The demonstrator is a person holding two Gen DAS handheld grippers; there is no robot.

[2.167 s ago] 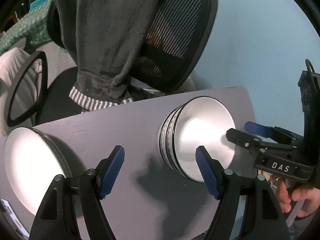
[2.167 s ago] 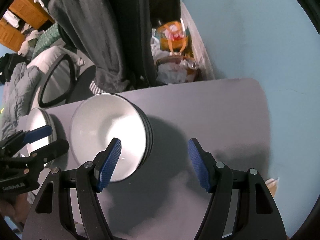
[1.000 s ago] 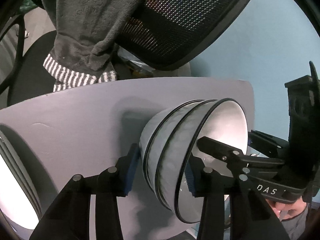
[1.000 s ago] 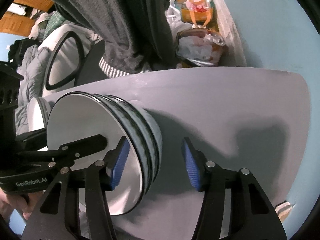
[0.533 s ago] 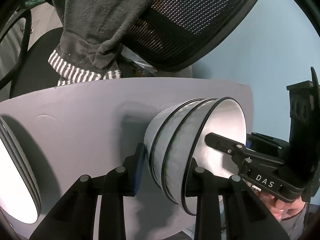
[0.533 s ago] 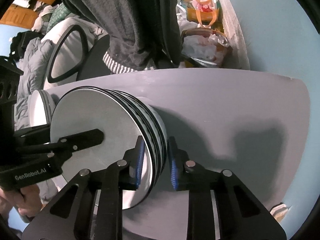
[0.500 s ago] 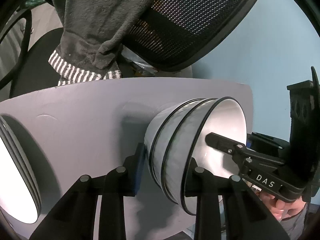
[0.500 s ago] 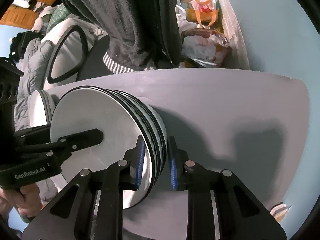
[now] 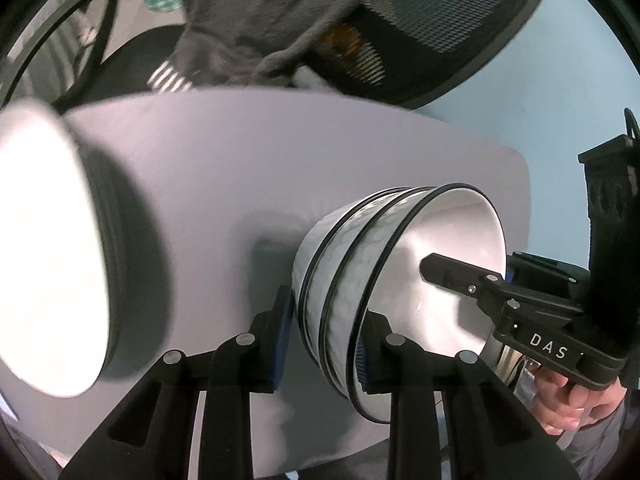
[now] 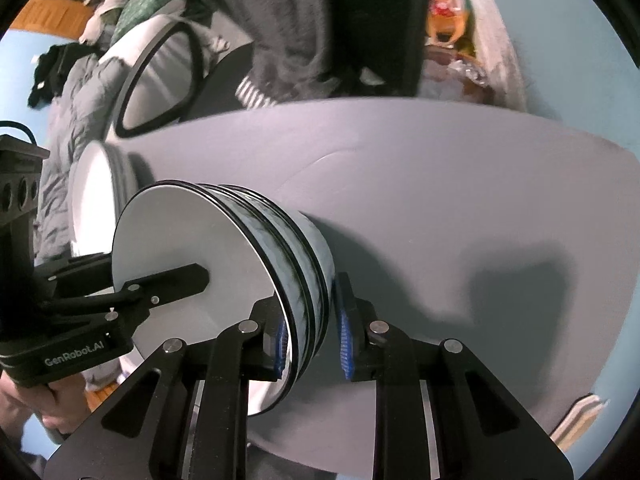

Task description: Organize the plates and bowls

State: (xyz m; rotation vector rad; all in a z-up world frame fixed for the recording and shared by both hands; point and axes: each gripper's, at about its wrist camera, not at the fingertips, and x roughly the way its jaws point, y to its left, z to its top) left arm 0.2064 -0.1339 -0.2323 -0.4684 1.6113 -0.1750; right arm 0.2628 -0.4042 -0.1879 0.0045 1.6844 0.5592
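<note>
Gripping from opposite sides, both grippers hold the stack of bowls [image 9: 360, 280], three nested white bowls with dark rims and a pale grey pattern on the outside. The left gripper [image 9: 322, 340] has its jaws pinched across the rims: one blue pad lies against the outer wall of the bottom bowl, the other sits inside the top bowl. The right gripper [image 10: 312, 336] does the same on the far edge, one pad inside, one outside, jaws closed tight on the three rims. Sharing the load between two edges is likely why the bowls are held this way: a single pinch on one rim would let the nested pile tip or slide apart.

Between the jaws the bowls look tipped, their mouth turned sideways across each view, though with the fisheye I cannot tell how much of that is the camera's own angle. Whether the foot of the stack is touching the grey table [image 9: 280, 168] or just above it I cannot tell; its shadow falls right beside it.

Each gripper reaches forward and low over the table edge, and each shows up in the other's view off to the side, a hand [image 9: 572, 400] wrapped round the handle beneath. Beyond the left jaws, well off to their left, lies the stack of plates [image 9: 44, 264], blurred and bright. An office chair [image 9: 420, 28] draped with grey clothing stands past the table.
</note>
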